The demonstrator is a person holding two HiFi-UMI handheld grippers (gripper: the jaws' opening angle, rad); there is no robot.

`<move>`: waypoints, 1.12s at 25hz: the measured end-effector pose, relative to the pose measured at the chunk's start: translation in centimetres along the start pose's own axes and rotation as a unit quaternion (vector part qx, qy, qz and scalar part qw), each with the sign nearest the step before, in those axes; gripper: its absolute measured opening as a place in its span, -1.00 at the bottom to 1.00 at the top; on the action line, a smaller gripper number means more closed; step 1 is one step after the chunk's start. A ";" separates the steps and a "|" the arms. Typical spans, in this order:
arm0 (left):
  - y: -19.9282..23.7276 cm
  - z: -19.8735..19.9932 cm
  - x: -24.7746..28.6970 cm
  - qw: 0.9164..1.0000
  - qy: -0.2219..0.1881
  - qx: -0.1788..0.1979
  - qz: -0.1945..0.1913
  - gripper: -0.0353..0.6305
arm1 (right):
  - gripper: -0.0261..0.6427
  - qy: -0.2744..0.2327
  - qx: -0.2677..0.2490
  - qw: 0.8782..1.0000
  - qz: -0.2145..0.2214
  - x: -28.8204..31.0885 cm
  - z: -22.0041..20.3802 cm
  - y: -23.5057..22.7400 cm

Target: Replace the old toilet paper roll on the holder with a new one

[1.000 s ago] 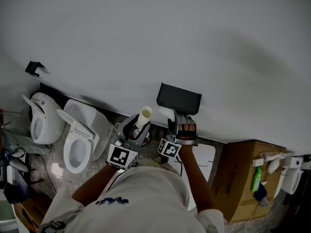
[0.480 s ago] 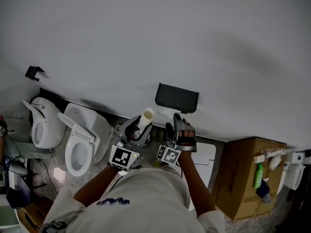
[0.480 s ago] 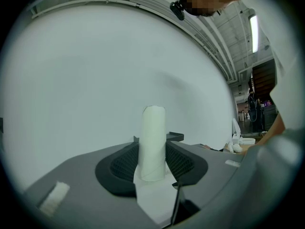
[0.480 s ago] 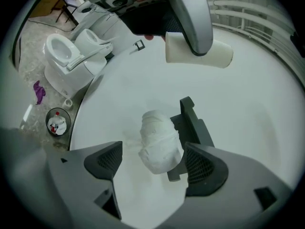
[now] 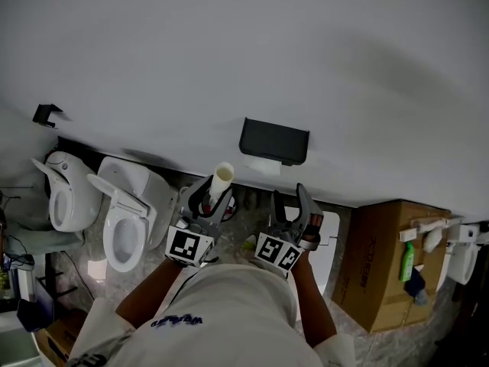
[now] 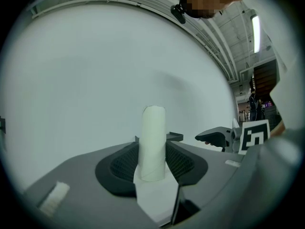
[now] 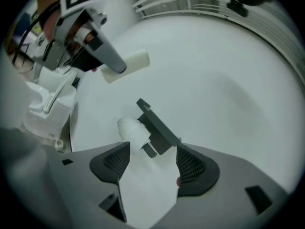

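A black paper holder hangs on the white wall, with a white roll just beneath its cover. In the right gripper view the holder and the roll lie ahead of the jaws. My right gripper is open below the holder and apart from it. Its jaws have just been closing, with nothing between them. My left gripper is shut on an empty cardboard tube, held to the left of the holder. In the left gripper view the tube stands upright between the pads.
Two white toilets stand on the floor at the left. A cardboard box sits at the right, with bottles beside it. A small black hook is fixed to the wall at the far left.
My right gripper has drawn back from the holder, down and to the right, and has rolled. The left gripper has kept still with the tube.
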State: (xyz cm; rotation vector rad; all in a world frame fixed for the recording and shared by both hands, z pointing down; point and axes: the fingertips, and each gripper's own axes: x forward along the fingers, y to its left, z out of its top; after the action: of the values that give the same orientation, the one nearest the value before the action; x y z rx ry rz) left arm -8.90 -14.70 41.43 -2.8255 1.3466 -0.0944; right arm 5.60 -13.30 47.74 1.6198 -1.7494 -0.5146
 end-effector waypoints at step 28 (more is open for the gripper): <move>-4.8 -0.9 -12.7 0.997 -0.041 -0.041 0.051 -0.35 | -0.59 -0.077 0.290 0.954 0.006 -17.9 0.8 -5.7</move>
State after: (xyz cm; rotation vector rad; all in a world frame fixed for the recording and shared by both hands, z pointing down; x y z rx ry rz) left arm -13.17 -1.81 41.88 -2.7840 1.5067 0.0778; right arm 8.76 3.27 39.36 2.0013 -2.1629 -0.1180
